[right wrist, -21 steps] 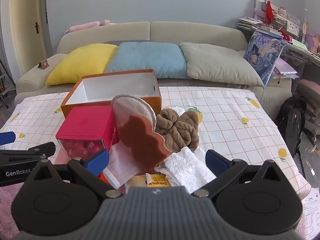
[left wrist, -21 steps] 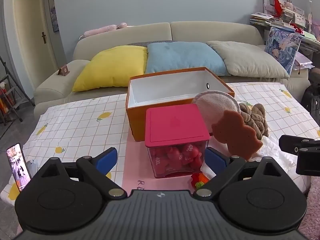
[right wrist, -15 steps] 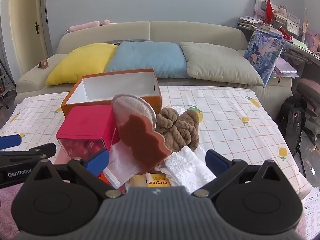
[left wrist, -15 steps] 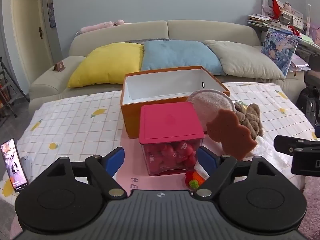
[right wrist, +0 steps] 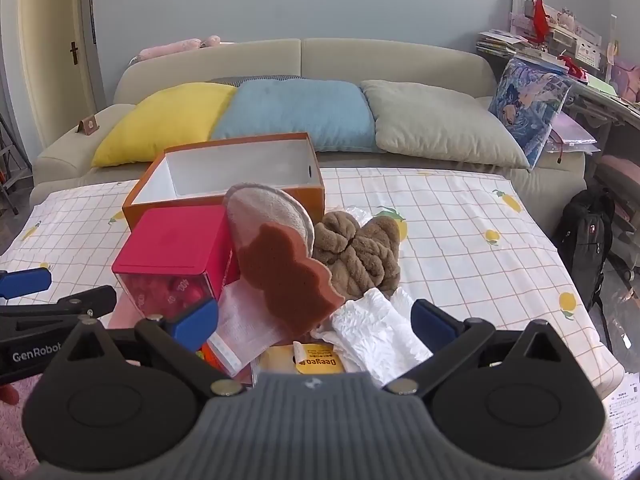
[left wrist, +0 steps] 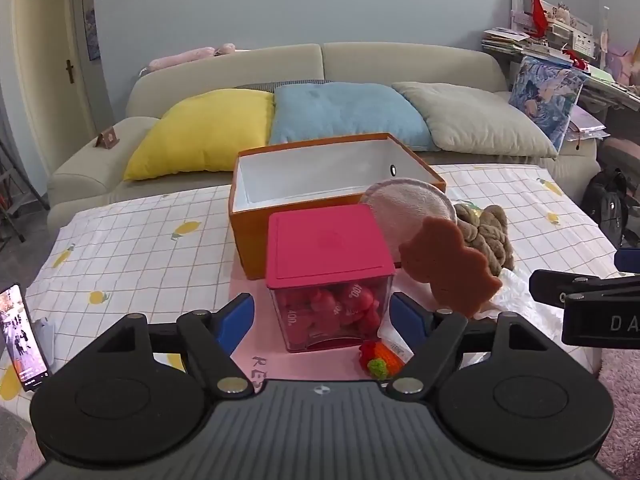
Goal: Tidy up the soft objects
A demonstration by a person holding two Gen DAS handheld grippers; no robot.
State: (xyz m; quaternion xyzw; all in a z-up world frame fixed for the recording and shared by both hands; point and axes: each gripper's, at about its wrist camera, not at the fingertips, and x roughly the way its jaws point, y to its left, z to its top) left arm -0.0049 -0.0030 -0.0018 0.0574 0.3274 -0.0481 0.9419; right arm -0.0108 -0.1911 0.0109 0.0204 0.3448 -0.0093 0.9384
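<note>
Pink-lidded and clear-walled, the storage cube (left wrist: 329,276) sits in the middle of the left wrist view, on a pink mat (left wrist: 256,344) over the checked tablecloth (left wrist: 132,248). The left gripper (left wrist: 322,316) hangs before it with its blue fingers (left wrist: 236,314) spread wide, one on either side of the cube's near face and clear of it, gripping nothing. Behind the cube stands the open orange box (left wrist: 336,176), white inside. A round plush pad (left wrist: 408,212) leans at the cube's right, the brown bear-shaped sponge (left wrist: 448,268) leans in front of that pad, and a brown knotted plush (left wrist: 486,232) lies further right. A small red, orange and green knitted piece (left wrist: 378,358) lies by the cube's near right corner. Compared with the frame just before, the cube sits lower and nearer the middle of the view and the phone (left wrist: 20,338) at the left edge shows less of itself; the objects keep their arrangement.

From the right wrist view, the right gripper (right wrist: 316,320) is likewise wide apart and empty, above the heap: sponge (right wrist: 286,276) upright against the pad (right wrist: 268,208), knotted plush (right wrist: 360,256) just right of it, crumpled white cloth (right wrist: 376,332) nearest the right finger, a mesh pouch (right wrist: 244,328) toward the left finger, and a yellow label (right wrist: 318,362) below. Cube (right wrist: 172,248) and orange box (right wrist: 224,176) stand at left. This view matches the earlier one almost exactly; only the left gripper's finger at the left edge has shifted slightly.
</note>
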